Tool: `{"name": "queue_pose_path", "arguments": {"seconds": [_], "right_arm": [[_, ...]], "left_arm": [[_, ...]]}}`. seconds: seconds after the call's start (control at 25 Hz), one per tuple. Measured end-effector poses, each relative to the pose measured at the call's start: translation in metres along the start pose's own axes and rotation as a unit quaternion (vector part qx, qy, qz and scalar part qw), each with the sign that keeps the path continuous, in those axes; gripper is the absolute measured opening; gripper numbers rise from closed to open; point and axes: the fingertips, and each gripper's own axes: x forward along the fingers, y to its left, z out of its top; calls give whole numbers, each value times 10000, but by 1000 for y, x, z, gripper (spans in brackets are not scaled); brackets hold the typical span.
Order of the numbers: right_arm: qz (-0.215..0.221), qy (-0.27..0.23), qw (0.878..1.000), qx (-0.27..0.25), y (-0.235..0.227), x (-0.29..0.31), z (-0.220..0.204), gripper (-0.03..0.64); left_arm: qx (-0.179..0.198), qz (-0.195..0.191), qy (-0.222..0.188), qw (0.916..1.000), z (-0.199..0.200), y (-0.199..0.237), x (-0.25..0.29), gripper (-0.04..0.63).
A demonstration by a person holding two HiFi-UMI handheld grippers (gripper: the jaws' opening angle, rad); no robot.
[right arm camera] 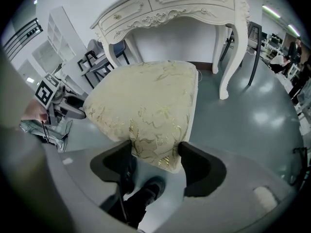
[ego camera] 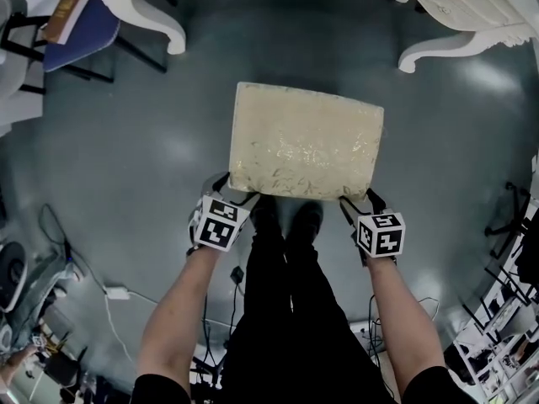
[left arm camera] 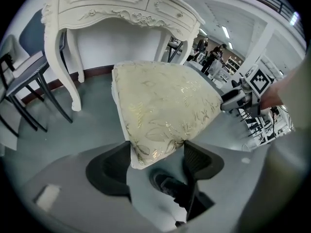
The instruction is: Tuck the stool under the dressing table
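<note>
While both claws are clamped on its near corners, the cream, gold-patterned rectangular cushioned stool (ego camera: pixel 305 141) stands on the grey floor (ego camera: pixel 126 141), short of the white carved desk (left arm camera: pixel 112 8), whose curved legs frame the gap ahead. The left claw (left arm camera: pixel 158 154) grips the near-left corner and the right claw (right arm camera: pixel 155 154) the near-right, each with cushion between its pads. The padding looks soft, so the hold may slip. Push evenly with both hands, keeping the stool square and centred between the legs, and slide it low rather than tipping it.
</note>
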Motion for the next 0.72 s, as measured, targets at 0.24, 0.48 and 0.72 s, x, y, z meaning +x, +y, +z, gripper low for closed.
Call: {"name": "queue_pose_path", "arguments": {"seconds": [0.24,0.48,0.72], "right_arm": [[47,-35,10000,70,-1,3,9,324],[-249,-326,9989,209,-5,11,41,298],[-372,-622,9966,387,-12,26,78,298]], "left_arm": [[30,36,-122,9999,12,9,2,365],[50,75,-424,9991,41,31,8,364],[22,125,-767,9970,77,62,18,354]]}}
